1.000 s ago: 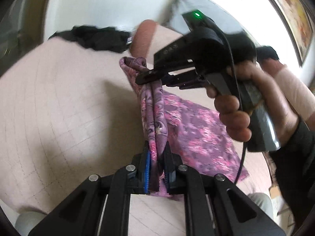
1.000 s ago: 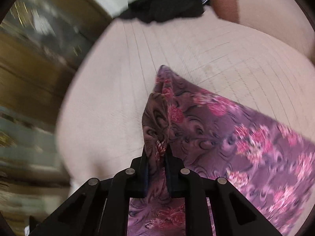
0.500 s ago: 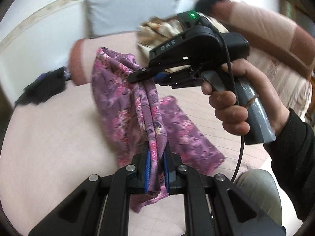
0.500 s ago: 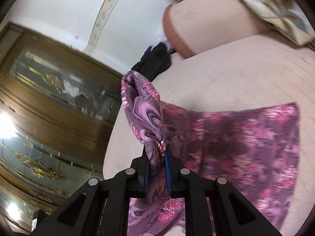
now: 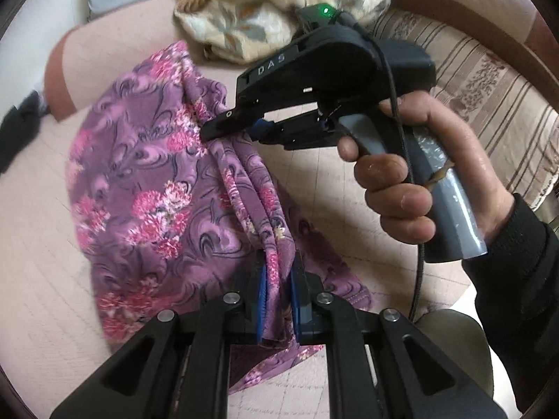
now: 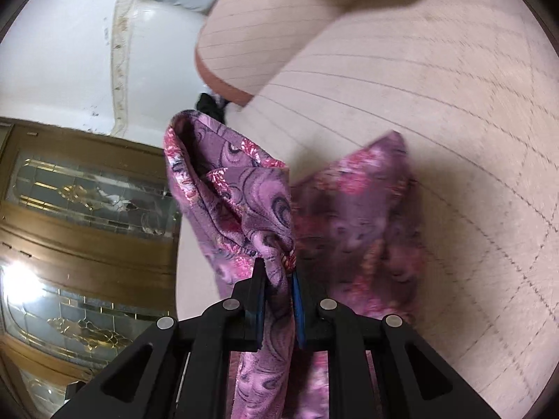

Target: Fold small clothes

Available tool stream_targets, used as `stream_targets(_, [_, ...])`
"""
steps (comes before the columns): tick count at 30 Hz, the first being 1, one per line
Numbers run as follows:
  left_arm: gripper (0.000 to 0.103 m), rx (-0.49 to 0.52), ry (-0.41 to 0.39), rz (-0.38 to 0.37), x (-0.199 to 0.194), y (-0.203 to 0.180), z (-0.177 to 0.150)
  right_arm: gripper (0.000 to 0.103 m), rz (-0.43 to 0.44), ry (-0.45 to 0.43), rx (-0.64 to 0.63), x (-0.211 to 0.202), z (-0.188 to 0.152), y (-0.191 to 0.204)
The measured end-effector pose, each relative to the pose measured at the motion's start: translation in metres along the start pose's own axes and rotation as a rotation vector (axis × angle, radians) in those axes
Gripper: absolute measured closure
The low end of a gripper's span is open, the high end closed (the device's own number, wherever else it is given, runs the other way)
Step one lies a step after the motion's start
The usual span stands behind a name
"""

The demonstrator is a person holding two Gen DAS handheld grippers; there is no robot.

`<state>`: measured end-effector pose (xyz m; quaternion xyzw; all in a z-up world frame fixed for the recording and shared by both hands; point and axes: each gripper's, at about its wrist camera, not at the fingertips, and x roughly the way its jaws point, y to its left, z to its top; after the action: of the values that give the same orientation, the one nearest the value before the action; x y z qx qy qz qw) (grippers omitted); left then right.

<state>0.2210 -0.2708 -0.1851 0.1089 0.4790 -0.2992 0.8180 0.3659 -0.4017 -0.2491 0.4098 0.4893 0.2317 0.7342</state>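
from my left wrist view, my left gripper [image 5: 278, 300] is pinching a gathered edge of the purple floral cloth [image 5: 146, 188], the fabric bunched between the blue pads. the cloth runs taut up to my right gripper [image 5: 237, 129], held in my right hand [image 5: 419, 181], whose tips are clamped on another part of the same edge. the rest of the cloth hangs off to the left, above the pink quilted bed cover [image 5: 38, 265]. a cream patterned blanket [image 5: 265, 3] lies crumpled behind.

from my right wrist view, my right gripper [image 6: 278, 300] is closed tight on a fold of the purple floral cloth [image 6: 241, 202], which loops upward in front of me. a blurred part of it hangs to the right over the pink quilted bed cover [image 6: 436, 87]. a wooden cabinet with glass panes [image 6: 70, 209] stands to the left.
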Motion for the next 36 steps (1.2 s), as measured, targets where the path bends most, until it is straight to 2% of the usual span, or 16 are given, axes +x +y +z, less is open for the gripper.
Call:
stream_targets(5, [0.086,-0.035,0.044,-0.038,0.016,0.008,-0.001,0.085,-0.031,0.018,0.051,0.012,-0.001,-0.028])
stream_targets(7, [0.073,-0.059,0.047,-0.086,0.006,0.012,-0.001,0.083,-0.05,0.004,0.058,0.011,-0.003,-0.03])
stream_targets(8, [0.073,-0.068,0.03,-0.101,-0.004,0.015,-0.003,0.078,-0.063,-0.009,0.061,0.007,-0.005,-0.028])
stream_targets(11, [0.069,-0.085,-0.012,-0.11,-0.033,0.024,-0.009,0.047,-0.096,-0.058,0.052,-0.017,-0.018,-0.021])
stream_targets(13, [0.059,-0.117,-0.043,-0.086,-0.05,0.037,-0.016,0.043,-0.098,-0.1,0.035,-0.037,-0.036,-0.009])
stream_targets(16, [0.058,-0.173,-0.057,-0.015,-0.059,0.064,-0.025,0.039,-0.136,-0.134,0.032,-0.059,-0.071,0.002])
stream_targets(18, [0.058,-0.223,-0.027,0.027,-0.055,0.08,-0.035,0.038,-0.137,-0.125,0.046,-0.062,-0.101,0.004])
stream_targets(20, [0.058,-0.266,0.01,0.037,-0.048,0.096,-0.05,0.038,-0.185,-0.113,0.055,-0.058,-0.119,0.006])
stream_targets(22, [0.058,-0.284,0.032,0.053,-0.038,0.099,-0.056,0.041,-0.203,-0.084,0.058,-0.043,-0.131,0.006])
stream_targets(23, [0.058,-0.285,0.048,0.063,-0.032,0.1,-0.057,0.057,-0.197,-0.069,0.052,-0.035,-0.134,0.006])
stream_targets(24, [0.058,-0.287,0.057,0.071,-0.031,0.099,-0.063,0.083,-0.215,-0.058,0.032,-0.026,-0.134,0.008])
stream_targets(25, [0.058,-0.287,0.062,0.086,-0.029,0.099,-0.065,0.088,-0.255,-0.044,0.026,-0.019,-0.135,0.008])
stream_targets(26, [0.058,-0.288,0.062,0.092,-0.034,0.095,-0.068,0.09,-0.272,-0.038,0.049,-0.016,-0.136,0.008])
stream_targets(30, [0.057,-0.258,-0.001,0.059,-0.062,0.093,-0.07,0.092,-0.171,-0.134,0.045,-0.054,-0.154,0.042])
stream_targets(32, [0.056,-0.233,-0.009,0.062,-0.064,0.091,-0.068,0.092,-0.172,-0.165,0.056,-0.067,-0.168,0.046])
stream_targets(36, [0.056,-0.243,0.031,0.052,-0.05,0.097,-0.063,0.09,-0.272,-0.103,0.148,-0.049,-0.177,-0.008])
